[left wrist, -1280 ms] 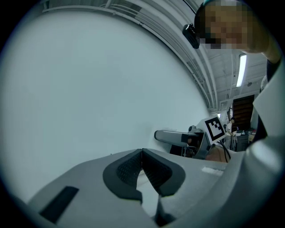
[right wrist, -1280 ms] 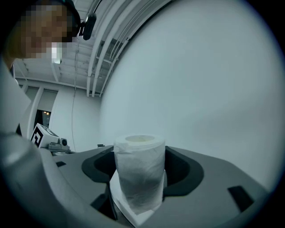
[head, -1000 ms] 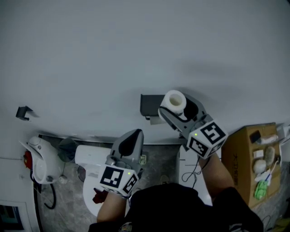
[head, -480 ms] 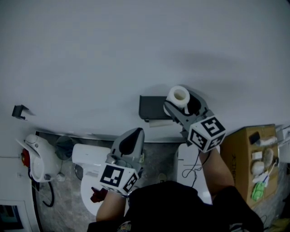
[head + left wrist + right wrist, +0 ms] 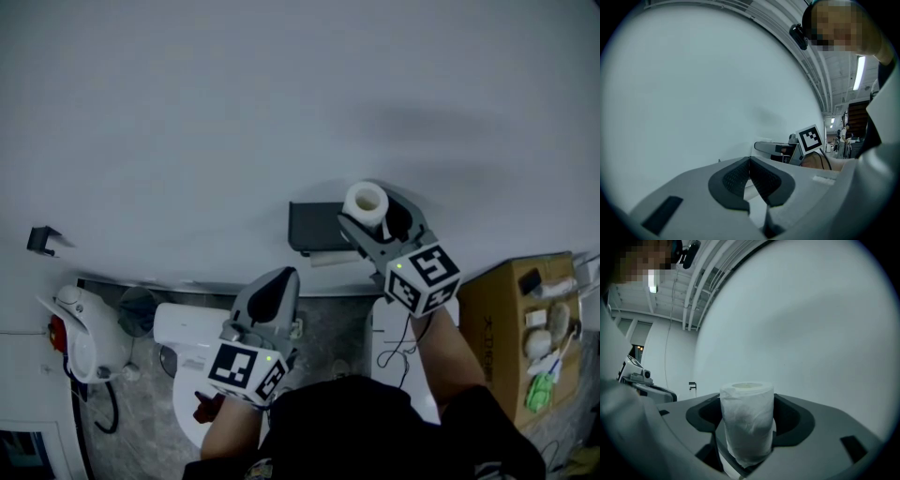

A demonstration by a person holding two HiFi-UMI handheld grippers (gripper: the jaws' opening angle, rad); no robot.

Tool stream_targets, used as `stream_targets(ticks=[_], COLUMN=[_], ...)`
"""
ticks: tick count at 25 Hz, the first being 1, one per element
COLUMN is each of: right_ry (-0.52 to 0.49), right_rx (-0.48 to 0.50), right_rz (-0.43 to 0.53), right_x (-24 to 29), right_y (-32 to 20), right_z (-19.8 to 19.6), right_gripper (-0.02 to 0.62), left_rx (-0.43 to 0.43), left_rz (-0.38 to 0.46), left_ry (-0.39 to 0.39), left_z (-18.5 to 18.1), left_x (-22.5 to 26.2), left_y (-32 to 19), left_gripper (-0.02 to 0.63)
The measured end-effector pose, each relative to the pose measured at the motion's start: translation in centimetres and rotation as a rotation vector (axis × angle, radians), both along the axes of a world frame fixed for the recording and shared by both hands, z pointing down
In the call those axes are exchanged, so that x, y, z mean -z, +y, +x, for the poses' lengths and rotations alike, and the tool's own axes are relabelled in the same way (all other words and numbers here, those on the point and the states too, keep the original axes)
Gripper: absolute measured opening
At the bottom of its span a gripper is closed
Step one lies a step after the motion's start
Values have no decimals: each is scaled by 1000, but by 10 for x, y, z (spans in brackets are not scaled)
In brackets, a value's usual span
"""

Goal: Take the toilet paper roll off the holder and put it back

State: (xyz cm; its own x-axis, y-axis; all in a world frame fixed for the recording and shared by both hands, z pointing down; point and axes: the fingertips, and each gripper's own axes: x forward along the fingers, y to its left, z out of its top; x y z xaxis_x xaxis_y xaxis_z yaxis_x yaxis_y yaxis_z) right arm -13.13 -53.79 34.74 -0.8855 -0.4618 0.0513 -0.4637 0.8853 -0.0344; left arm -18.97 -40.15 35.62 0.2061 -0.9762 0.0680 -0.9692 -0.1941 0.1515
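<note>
Gripping the toilet paper roll (image 5: 365,200) upright in the right gripper (image 5: 371,221), just right of the holder (image 5: 314,225); drifted slightly since a second ago, so not yet remounted. Left gripper (image 5: 277,277) clenched empty below the holder.

No writing can be read (the dark print on the cardboard box (image 5: 497,314) is too small).

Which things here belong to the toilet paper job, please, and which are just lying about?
Job: toilet paper roll, gripped by the right gripper; holder on the wall.
Lying about: cardboard box; toilet.
</note>
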Motion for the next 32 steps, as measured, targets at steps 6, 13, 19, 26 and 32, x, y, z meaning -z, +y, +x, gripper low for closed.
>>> stream_targets(ticks=[6, 13, 19, 26, 32], right_ry=[-26, -73, -122, -169, -167], right_rx=[-20, -74, -149, -245, -250], right_rz=[-13, 4, -4, -1, -20], right_x=[-1, 7, 21, 35, 30], right_y=[-1, 2, 25, 74, 136], right_z=[1, 18, 40, 53, 28], right_gripper=[340, 385, 328, -2, -2], left_rx=[12, 25, -21, -77, -111], left_rz=[3, -2, -4, 9, 29], left_ry=[-1, 7, 29, 61, 85], left_z=[-7, -14, -18, -27, -52], left_x=[2, -5, -16, -15, -10], left_y=[3, 6, 11, 45, 101], left_gripper=[5, 6, 8, 8, 6])
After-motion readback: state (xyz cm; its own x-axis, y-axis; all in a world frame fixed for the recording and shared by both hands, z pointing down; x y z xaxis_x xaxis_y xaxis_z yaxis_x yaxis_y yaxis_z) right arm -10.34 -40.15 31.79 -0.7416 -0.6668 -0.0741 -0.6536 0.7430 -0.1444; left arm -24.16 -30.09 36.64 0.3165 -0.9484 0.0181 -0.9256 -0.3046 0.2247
